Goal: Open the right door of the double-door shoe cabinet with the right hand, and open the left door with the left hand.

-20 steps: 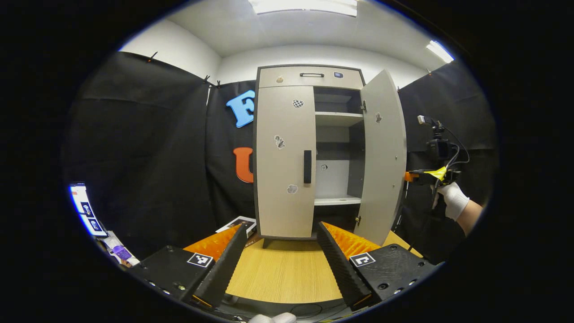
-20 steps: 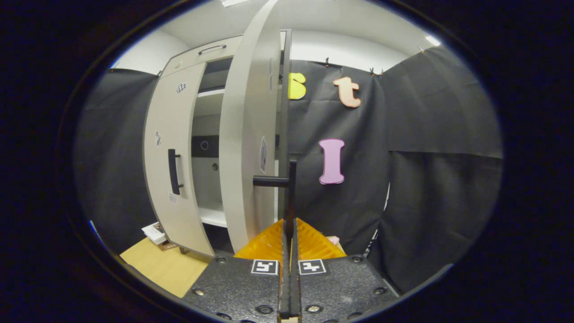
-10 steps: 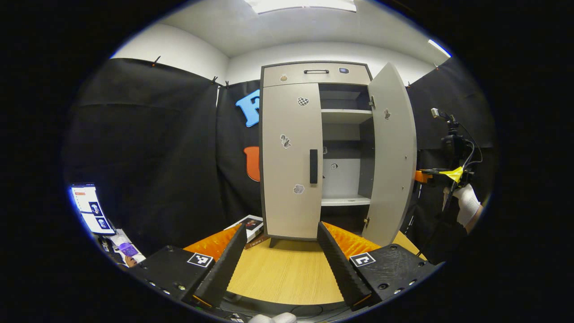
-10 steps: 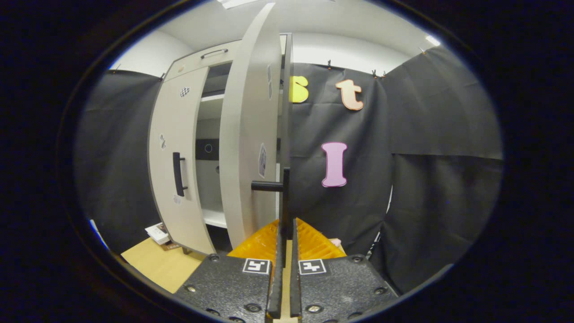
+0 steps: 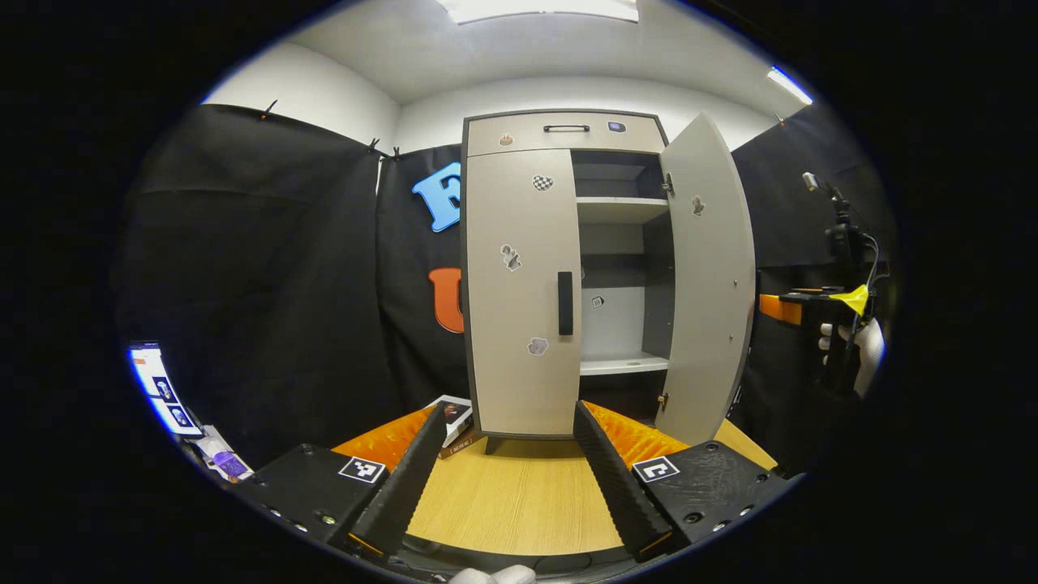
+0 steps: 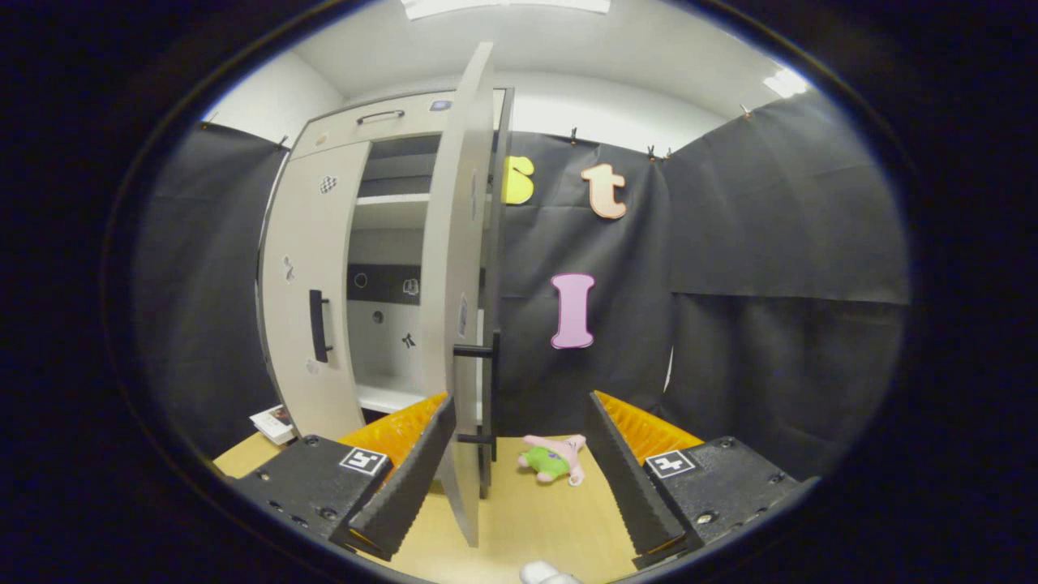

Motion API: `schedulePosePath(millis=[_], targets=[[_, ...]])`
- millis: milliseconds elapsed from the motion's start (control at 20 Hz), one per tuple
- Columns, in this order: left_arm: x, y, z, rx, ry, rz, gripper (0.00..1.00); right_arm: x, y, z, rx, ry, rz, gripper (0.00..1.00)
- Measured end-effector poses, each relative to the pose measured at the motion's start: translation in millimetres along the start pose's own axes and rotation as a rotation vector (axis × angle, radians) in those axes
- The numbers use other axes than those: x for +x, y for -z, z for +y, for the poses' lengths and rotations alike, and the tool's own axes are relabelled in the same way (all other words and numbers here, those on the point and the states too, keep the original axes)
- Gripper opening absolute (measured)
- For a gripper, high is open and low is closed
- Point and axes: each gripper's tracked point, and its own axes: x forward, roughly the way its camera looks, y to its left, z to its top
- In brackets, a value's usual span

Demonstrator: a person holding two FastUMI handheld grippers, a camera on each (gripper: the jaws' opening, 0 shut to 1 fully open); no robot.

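A beige double-door shoe cabinet (image 5: 559,134) stands on a wooden table (image 5: 519,495). Its right door (image 5: 709,284) is swung wide open, showing bare shelves (image 5: 620,209). The left door (image 5: 511,292) is closed, with its black handle (image 5: 564,302) at the inner edge. My left gripper (image 5: 507,442) is open, low in front of the left door and well short of it. In the right gripper view the open door (image 6: 458,268) stands edge-on with its black handle (image 6: 486,389) just ahead. My right gripper (image 6: 519,442) is open, clear of that handle. It also appears, held by a gloved hand (image 5: 859,349), beyond the door.
A pink and green plush toy (image 6: 553,458) lies on the table right of the open door. A small box (image 5: 454,412) rests by the cabinet's left foot. A lit screen (image 5: 158,385) sits at the far left. Black cloth walls close in on both sides.
My right gripper has let go of the right door's handle, opened wide and drawn back. The door stays open. The left gripper has barely shifted.
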Motion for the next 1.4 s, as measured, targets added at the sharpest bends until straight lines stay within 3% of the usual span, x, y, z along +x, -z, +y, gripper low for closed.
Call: schedulePosePath(millis=[350, 700, 1000, 1400], targets=[[22, 4, 22, 0.018, 0.075, -0.003, 0.95, -25, -2, 34, -0.011, -0.069, -0.041, 1.00], [53, -10, 27, 0.035, 0.105, -0.044, 0.95, -39, 9, 55, 0.008, -0.117, 0.015, 1.00], [154, -46, -18, 0.052, 0.116, -0.120, 0.95, -37, 9, 60, 0.008, -0.154, 0.028, 1.00], [287, -76, -83, 0.047, 0.145, -0.138, 0.96, -24, 3, 50, -0.012, -0.151, 0.013, 1.00]])
